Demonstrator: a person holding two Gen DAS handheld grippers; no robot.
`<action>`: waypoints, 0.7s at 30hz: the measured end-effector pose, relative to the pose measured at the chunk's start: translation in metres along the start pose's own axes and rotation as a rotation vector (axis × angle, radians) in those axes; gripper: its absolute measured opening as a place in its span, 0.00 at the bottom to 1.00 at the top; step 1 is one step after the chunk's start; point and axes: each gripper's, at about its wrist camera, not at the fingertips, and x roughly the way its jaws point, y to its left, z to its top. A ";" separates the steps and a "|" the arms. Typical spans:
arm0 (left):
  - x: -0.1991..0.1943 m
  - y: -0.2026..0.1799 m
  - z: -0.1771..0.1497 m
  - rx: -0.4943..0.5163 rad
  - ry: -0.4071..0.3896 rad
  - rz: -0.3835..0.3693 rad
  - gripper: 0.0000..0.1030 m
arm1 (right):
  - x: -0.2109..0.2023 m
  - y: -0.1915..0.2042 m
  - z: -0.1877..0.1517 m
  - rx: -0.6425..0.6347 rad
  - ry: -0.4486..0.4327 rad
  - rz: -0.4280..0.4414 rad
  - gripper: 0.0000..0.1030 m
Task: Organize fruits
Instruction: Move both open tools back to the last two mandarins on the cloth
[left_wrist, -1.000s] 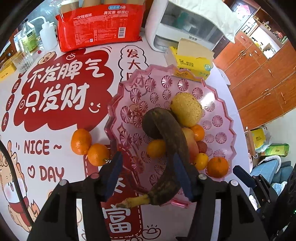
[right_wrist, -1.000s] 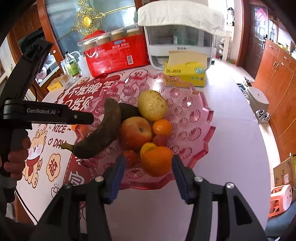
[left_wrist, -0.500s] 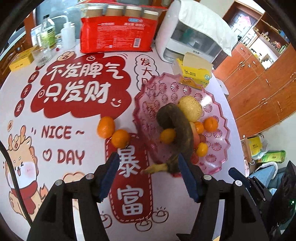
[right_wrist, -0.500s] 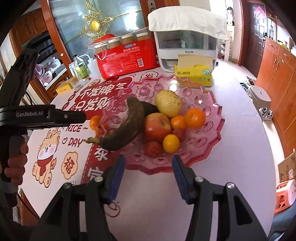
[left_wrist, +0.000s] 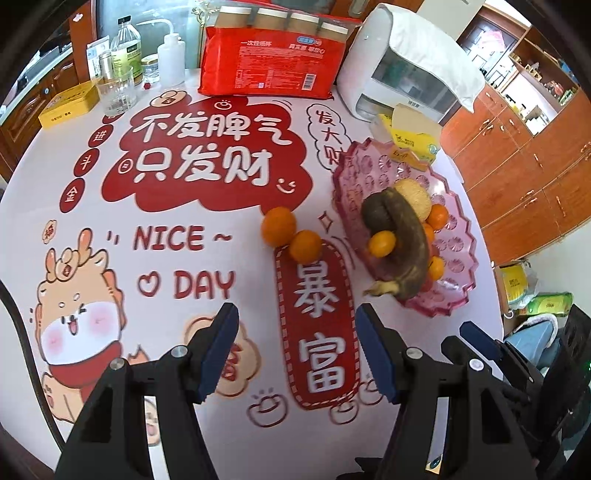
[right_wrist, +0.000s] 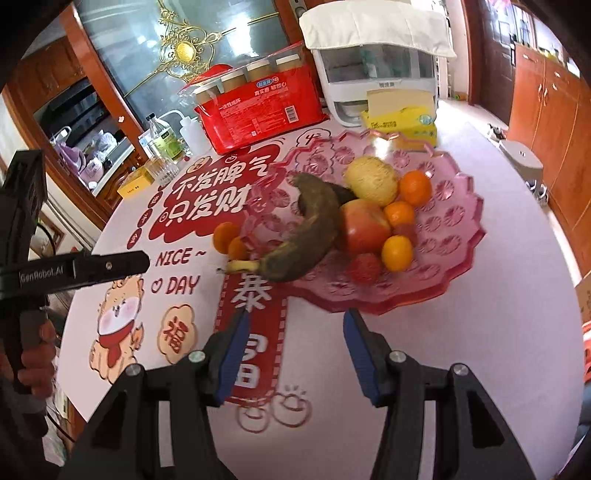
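Nearest us, the left tongs (left_wrist: 295, 325) and the right tongs (right_wrist: 293, 328) both stand wide apart above the counter (right_wrist: 480, 350), gripping nothing. Beyond them, we see the pink fruit tray (right_wrist: 461, 236) on the counter. In it we count one blackened banana (right_wrist: 314, 229) with its stem poking over the near rim, one red apple (right_wrist: 364, 230), one yellowish pear (right_wrist: 373, 180), one small red fruit (right_wrist: 364, 267) and at least three oranges (right_wrist: 397, 253); the left view shows a fourth by the banana. Just left of the tray, two more oranges (left_wrist: 279, 226) lie touching each other on the counter. Farther back stand one yellow tissue box (right_wrist: 400, 120), one red pack of cups (left_wrist: 273, 62) and one white appliance (left_wrist: 402, 70).
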 end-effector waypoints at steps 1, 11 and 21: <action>-0.001 0.003 0.000 0.003 0.001 0.001 0.62 | 0.002 0.005 -0.002 0.010 0.000 0.002 0.51; -0.008 0.048 0.014 0.063 0.033 0.016 0.62 | 0.016 0.046 -0.012 0.103 -0.029 0.020 0.51; 0.006 0.069 0.042 0.132 0.069 0.017 0.63 | 0.042 0.071 -0.020 0.229 -0.109 0.007 0.51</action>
